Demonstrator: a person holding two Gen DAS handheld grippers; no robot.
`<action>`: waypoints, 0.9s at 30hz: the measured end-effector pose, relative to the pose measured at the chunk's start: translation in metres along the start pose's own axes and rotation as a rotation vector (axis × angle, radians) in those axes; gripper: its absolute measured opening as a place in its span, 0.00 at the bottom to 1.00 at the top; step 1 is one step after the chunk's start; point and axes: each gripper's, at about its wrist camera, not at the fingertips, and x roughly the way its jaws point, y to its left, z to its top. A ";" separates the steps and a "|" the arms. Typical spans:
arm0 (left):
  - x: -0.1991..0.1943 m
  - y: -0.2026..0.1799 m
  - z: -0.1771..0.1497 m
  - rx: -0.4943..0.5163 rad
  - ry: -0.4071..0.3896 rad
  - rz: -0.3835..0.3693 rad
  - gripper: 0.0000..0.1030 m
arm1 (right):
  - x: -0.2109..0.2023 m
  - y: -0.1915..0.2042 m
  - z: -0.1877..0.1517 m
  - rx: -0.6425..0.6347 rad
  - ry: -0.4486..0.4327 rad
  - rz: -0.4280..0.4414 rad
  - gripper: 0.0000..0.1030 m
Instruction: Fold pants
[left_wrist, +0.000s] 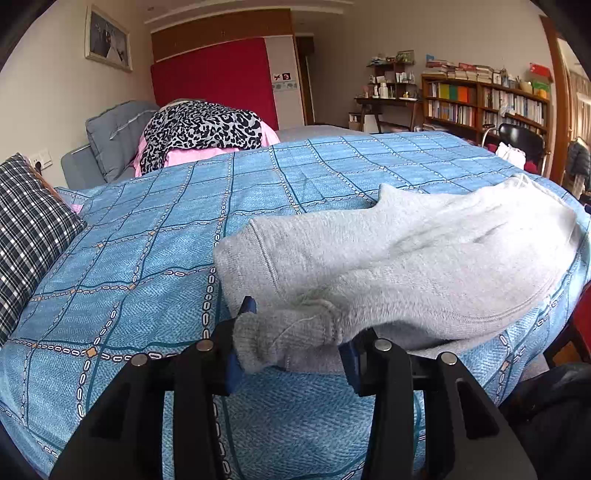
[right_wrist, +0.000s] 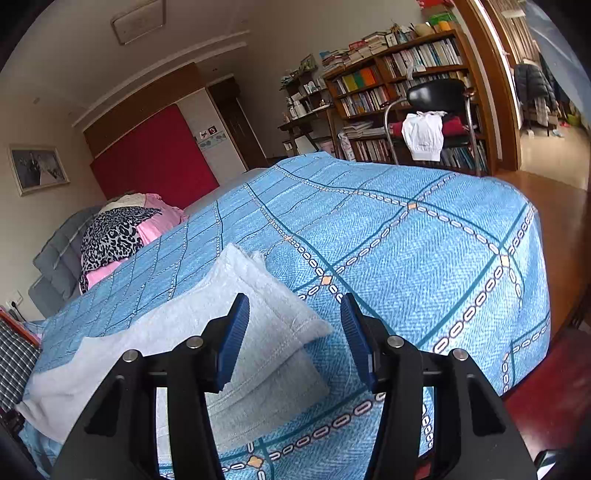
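- The grey pants (left_wrist: 388, 258) lie folded on a bed under a blue checked bedspread (left_wrist: 147, 258), running from the frame's centre toward 3 o'clock in the left wrist view.
- The left tool (left_wrist: 291, 354) stands partly open with a ribbed cuff (left_wrist: 280, 343) of the pants bunched between its blue pads (left_wrist: 232, 365); the cloth covers the pad faces, so whether they still press on it is hard to make out.
- The right tool (right_wrist: 295, 339) is open; its pads stand clear on either side of the pants' corner (right_wrist: 306, 325) and pinch nothing.
- In the right wrist view the pants (right_wrist: 184, 350) stretch from centre toward 8 o'clock, their far end cut off behind the tool's black body.
- At 10 o'clock a leopard-print cloth (left_wrist: 199, 129) on pink bedding hides part of the grey headboard (left_wrist: 114, 136).
- A bookshelf (left_wrist: 484, 103) stands at 2 o'clock; its titles are too small to read.
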 end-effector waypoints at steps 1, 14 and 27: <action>0.001 0.002 -0.002 0.002 0.004 0.006 0.46 | 0.000 -0.003 -0.004 0.023 0.015 0.014 0.51; 0.003 0.012 -0.019 -0.013 -0.009 0.001 0.46 | 0.046 0.003 -0.004 0.125 0.104 -0.046 0.18; 0.014 0.030 -0.045 -0.067 0.010 0.009 0.66 | 0.018 0.042 -0.029 -0.185 0.067 -0.441 0.42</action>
